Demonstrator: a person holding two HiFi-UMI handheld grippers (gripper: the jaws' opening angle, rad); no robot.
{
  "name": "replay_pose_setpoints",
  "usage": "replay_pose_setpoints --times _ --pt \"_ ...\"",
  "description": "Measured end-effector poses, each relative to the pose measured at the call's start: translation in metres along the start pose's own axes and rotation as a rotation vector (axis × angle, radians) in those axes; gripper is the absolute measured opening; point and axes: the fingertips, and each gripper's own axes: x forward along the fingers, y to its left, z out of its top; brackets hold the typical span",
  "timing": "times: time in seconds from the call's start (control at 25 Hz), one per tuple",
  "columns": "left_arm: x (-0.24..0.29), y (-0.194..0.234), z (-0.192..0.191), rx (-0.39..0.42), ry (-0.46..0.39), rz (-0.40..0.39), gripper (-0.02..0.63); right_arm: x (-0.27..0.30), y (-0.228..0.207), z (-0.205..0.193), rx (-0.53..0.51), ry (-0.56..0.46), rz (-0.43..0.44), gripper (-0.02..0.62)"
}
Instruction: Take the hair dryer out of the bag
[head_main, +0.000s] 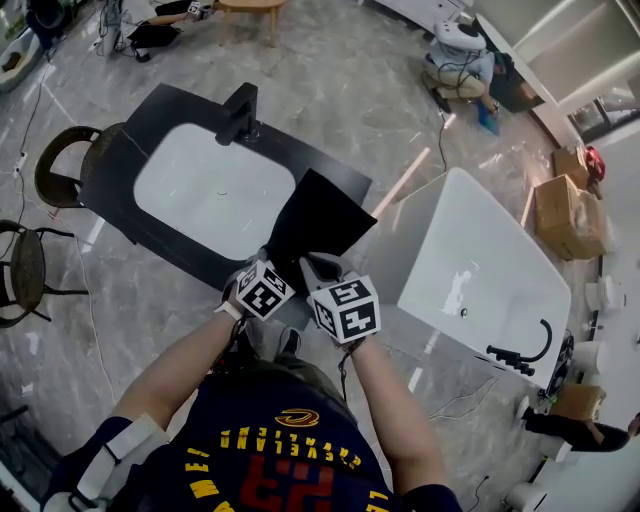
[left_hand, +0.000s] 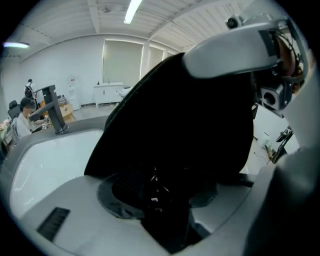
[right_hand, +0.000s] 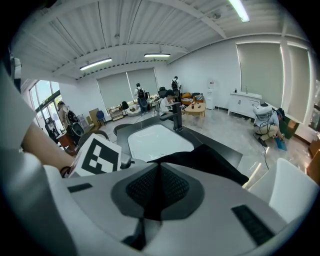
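A black bag (head_main: 318, 225) lies on the near right corner of the black-rimmed table (head_main: 200, 190). It fills most of the left gripper view (left_hand: 190, 115). My left gripper (head_main: 268, 262) is at the bag's near edge. Its jaws stand apart (left_hand: 162, 200), with dark bag material and a few small glints between them. Just to its right, my right gripper (head_main: 320, 268) is shut on a thin fold of the bag's edge (right_hand: 159, 197). From there the black cloth (right_hand: 210, 160) runs away to the right. I cannot make out the hair dryer apart from the black bag.
A black stand (head_main: 240, 112) rises at the table's far edge. A white table (head_main: 480, 260) stands close on the right, dark chairs (head_main: 60, 165) on the left. Cardboard boxes (head_main: 565, 210) and a crouching person (head_main: 460, 65) are farther off.
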Motion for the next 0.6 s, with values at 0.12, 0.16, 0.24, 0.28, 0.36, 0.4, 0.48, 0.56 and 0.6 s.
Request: replay_pose_setpoints --times 0.12,0.16,0.24,0.28,0.36,0.4,0.48,0.56,0.6 --pt "0.011 0.002 0.002 0.014 0.038 0.010 0.190 -0.001 -0.002 0.001 0.010 -0.008 0.002 0.020" --pt "0.015 0.003 0.002 0.028 0.053 0.014 0.190 -0.002 -0.003 0.001 0.014 -0.009 0.004 0.020" --pt "0.023 0.005 0.001 0.062 0.088 0.017 0.191 -0.003 -0.003 -0.001 0.017 -0.009 0.008 0.020" --pt "0.026 0.005 0.000 0.076 0.104 0.016 0.197 -0.004 -0.003 -0.002 0.019 -0.010 0.011 0.020" --pt "0.030 0.005 0.001 0.096 0.127 0.007 0.224 -0.006 -0.005 -0.005 0.027 -0.012 0.016 0.020" --pt "0.032 0.005 0.001 0.101 0.138 0.002 0.233 -0.007 -0.007 -0.006 0.035 -0.015 0.018 0.020" --pt "0.036 0.004 -0.003 0.099 0.166 -0.007 0.244 -0.007 -0.010 -0.007 0.051 -0.019 0.020 0.020" --pt "0.039 0.004 -0.008 0.080 0.189 -0.004 0.259 -0.006 -0.013 -0.010 0.060 -0.019 0.018 0.020" --pt "0.041 0.004 -0.009 0.063 0.194 0.002 0.276 -0.005 -0.015 -0.011 0.064 -0.017 0.017 0.020"
